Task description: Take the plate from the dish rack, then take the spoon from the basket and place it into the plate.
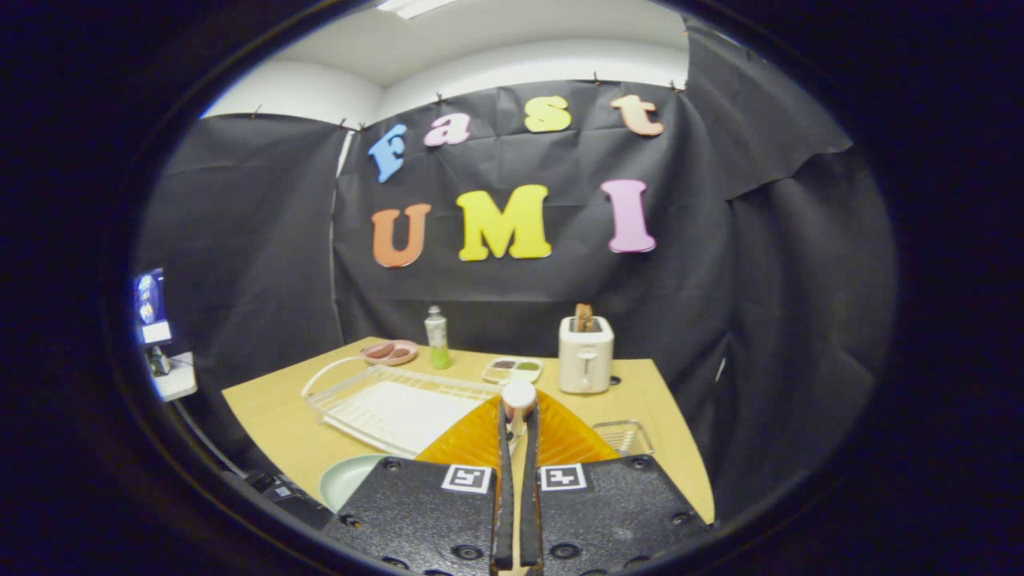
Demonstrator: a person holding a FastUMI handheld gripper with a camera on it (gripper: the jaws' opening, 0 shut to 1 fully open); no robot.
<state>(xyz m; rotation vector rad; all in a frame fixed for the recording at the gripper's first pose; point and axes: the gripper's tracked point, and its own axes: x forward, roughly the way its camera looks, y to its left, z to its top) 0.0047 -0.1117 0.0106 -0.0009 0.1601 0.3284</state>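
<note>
Spoon point(518, 398) handle clamped in nearly closed jaws, bowl hidden; plate point(346, 478) half cut off.

The worktop point(624, 392) looks like pale wood with a smooth, matt face. The dish rack point(384, 392) is thin white-coated wire — slightly glossy. The plate point(348, 478) is smooth, pale green, seemingly plastic. The tongs point(518, 428) have rough, matt black bodies with translucent orange ribbed plastic — their fingers point(503, 448) nearly closed on a spoon point(518, 398) with a smooth white end. The toaster point(586, 354) is glossy cream plastic.
</note>
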